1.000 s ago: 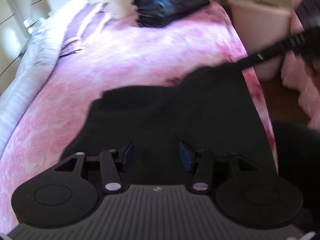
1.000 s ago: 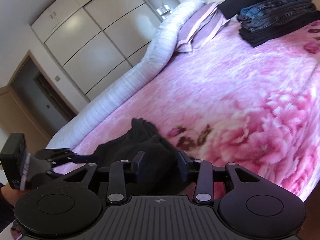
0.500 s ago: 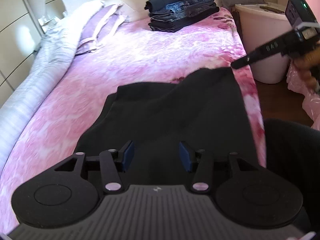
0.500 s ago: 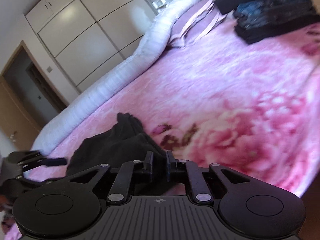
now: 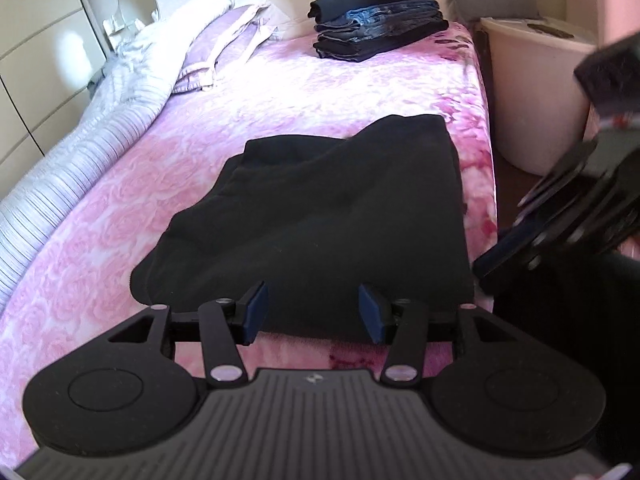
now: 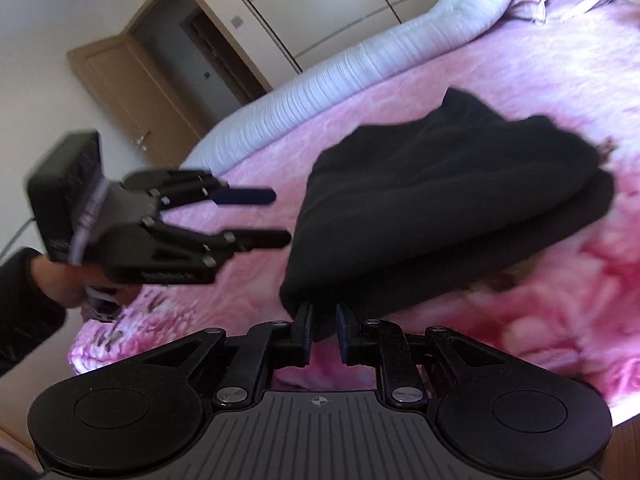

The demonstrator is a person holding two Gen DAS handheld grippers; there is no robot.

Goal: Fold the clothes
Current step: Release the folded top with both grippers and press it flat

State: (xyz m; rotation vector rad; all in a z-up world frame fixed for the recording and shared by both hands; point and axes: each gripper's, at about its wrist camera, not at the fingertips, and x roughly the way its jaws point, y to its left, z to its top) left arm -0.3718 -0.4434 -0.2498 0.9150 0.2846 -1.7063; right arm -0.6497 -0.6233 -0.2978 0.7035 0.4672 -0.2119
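A black garment (image 5: 320,216) lies folded over on the pink floral bedspread (image 5: 280,80), near the bed's right edge. My left gripper (image 5: 312,312) is open and empty just short of the garment's near edge; it also shows in the right wrist view (image 6: 260,216), open, left of the garment (image 6: 440,208). My right gripper (image 6: 322,328) is nearly closed on the garment's near lower corner and has pulled it back over the rest. In the left wrist view the right gripper (image 5: 520,236) is blurred at the garment's right edge.
A stack of folded dark clothes and jeans (image 5: 376,20) sits at the head of the bed. A rolled white striped duvet (image 5: 80,140) and pillows (image 5: 224,48) line the left side. A white bin (image 5: 536,92) stands on the floor to the right. A wardrobe and a door (image 6: 160,72) stand beyond.
My right gripper closed on the garment's corner and swung toward me, carrying it back over the rest. My left gripper drew back off the garment, still open.
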